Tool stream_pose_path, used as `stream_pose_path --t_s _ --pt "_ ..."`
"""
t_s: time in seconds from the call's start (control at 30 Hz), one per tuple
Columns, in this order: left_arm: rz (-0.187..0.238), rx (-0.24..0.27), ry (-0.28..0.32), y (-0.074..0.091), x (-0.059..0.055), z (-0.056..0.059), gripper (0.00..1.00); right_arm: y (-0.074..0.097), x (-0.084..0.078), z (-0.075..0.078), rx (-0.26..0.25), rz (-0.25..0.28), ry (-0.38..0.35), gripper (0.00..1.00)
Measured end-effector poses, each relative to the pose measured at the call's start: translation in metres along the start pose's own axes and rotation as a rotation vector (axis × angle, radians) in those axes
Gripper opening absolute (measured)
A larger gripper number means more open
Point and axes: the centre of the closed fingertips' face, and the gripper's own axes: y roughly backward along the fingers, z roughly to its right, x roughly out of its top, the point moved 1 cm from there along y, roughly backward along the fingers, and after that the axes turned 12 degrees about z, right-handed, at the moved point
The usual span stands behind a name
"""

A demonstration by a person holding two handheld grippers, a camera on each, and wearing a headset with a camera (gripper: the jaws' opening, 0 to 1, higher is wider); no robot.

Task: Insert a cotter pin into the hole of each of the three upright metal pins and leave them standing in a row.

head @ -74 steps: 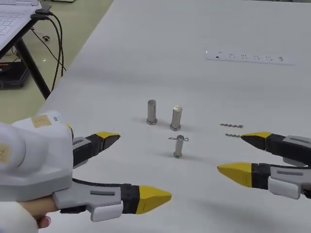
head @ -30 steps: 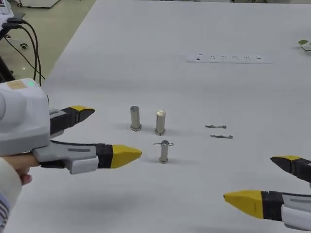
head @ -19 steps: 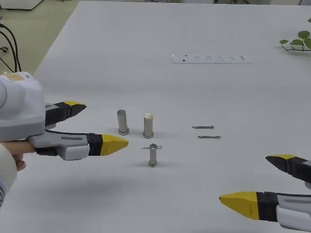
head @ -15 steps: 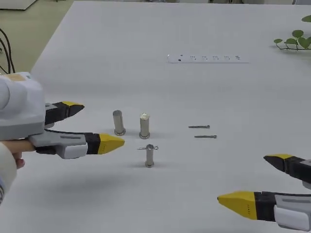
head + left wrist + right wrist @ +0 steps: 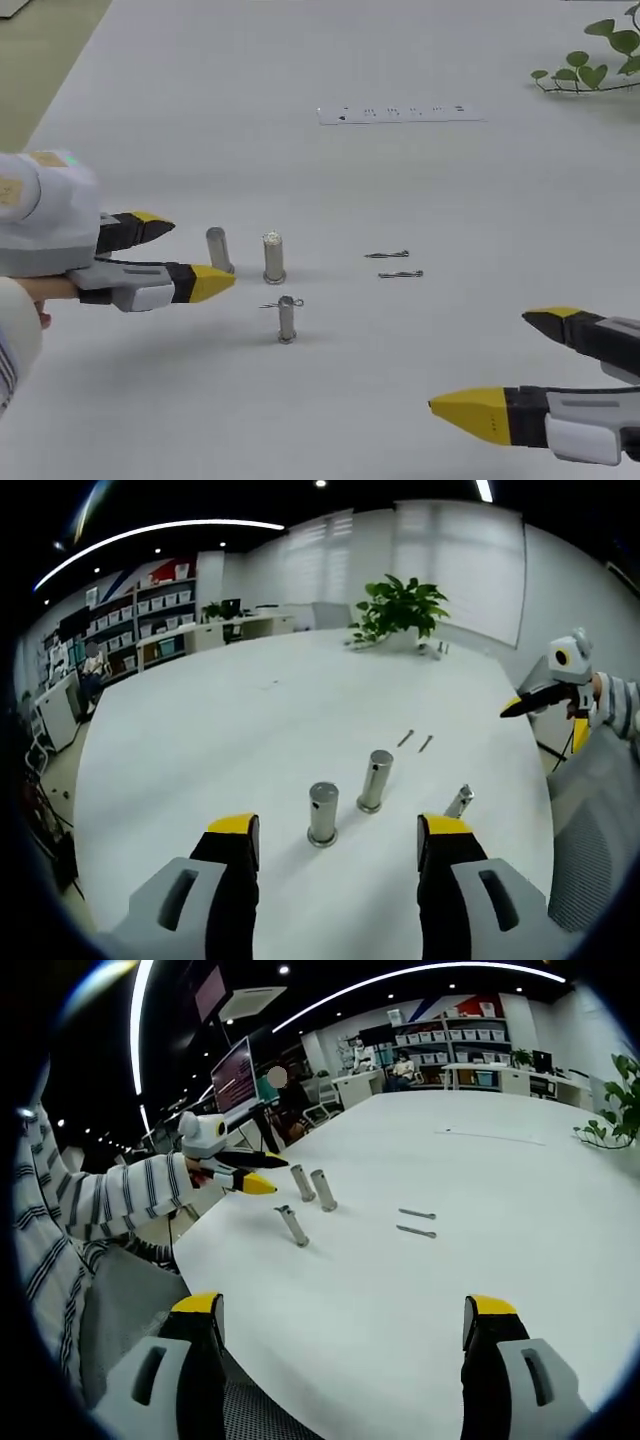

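Text: you can read none | power strip, upper centre: marks too small | monitor, upper left: blurred

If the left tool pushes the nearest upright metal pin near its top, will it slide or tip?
Probably tip: the metal pin is tall and narrow on a small flared base. Once down, being round, it would likely roll.

Your sleeve is striped in grey and white, and your left gripper and right gripper share black jaws tipped in yellow (pale grey bodies behind).
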Motion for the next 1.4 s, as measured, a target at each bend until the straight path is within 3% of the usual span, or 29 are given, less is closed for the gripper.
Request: stream_pose_path --t_s 0.17,0.4,0.5,0.73,0.87,1.27,1.33,1.4 --pt "-0.031 -0.012 0.01 -0.007 -0.008 -0.001 0.47 0.0 0.001 -0.001 0.003 0.011 -0.013 0.98" --pt "-0.043 -0.022 -0.005 -0.018 -0.012 -0.002 0.43 0.0 -0.002 -0.002 0.008 -0.004 -0.006 0.98" --pt "-0.05 -0.007 -0.026 -0.021 -0.014 -0.007 0.41 0.0 0.0 -0.002 0.008 0.014 -0.007 0.98" --pt "-0.035 0.005 -0.016 -0.028 -0.013 -0.01 0.34 0.0 0.001 -0.002 0.01 0.011 -0.006 0.98" --pt "-0.063 0.01 -0.067 -0.032 -0.016 -0.012 0.32 -0.001 0.001 -0.003 0.021 0.014 0.012 0.96" --pt "-0.036 -0.016 -0.082 -0.039 -0.011 -0.01 0.1 0.0 0.001 -0.005 0.029 0.015 0.025 0.96" --pt "-0.043 -0.032 -0.106 -0.039 -0.012 -0.009 0.1 0.0 0.001 -0.005 0.027 0.015 0.024 0.95" --pt "-0.039 -0.026 -0.08 -0.039 -0.012 -0.009 0.1 0.0 0.001 -0.005 0.027 0.015 0.024 0.95"
